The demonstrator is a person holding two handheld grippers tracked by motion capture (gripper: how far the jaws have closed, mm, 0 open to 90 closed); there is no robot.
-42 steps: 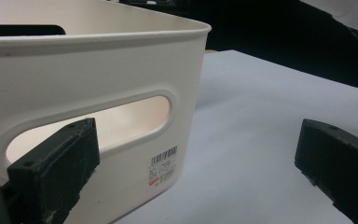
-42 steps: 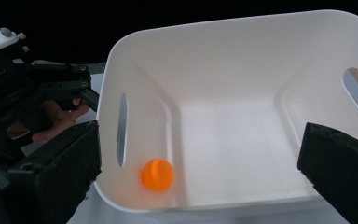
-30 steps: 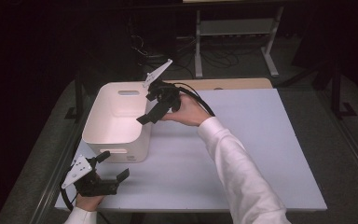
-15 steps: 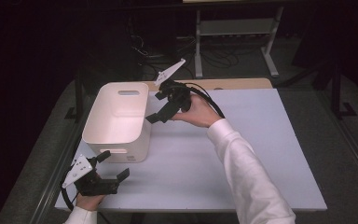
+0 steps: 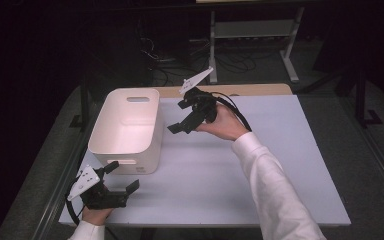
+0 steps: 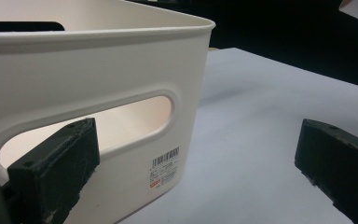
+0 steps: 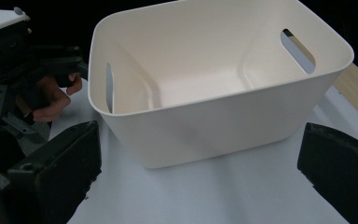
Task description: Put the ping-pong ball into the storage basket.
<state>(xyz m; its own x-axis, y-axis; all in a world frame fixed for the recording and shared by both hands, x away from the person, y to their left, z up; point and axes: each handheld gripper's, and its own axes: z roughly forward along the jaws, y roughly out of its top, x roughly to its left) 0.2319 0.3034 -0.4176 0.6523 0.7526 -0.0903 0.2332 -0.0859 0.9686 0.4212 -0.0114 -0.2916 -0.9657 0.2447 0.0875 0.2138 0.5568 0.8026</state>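
High view shows a white bin (image 5: 126, 131) standing upright on the left part of the pale surface (image 5: 260, 165), its open top up and a handle slot in each short wall; the left tool (image 5: 114, 176) sits low at the near left corner of the surface, just in front of the bin's near wall, jaws spread apart and holding nothing; the right tool (image 5: 185, 116) is held in the air just to the right of the bin, near its far end, jaws likewise apart and empty, a cable looping from it over the hand (image 5: 224, 124); left gripper view has the bin's near handle slot (image 6: 93, 122) close ahead with a barcode label (image 6: 165, 167) below it; right gripper view looks into the bin's bare inside (image 7: 200, 79).
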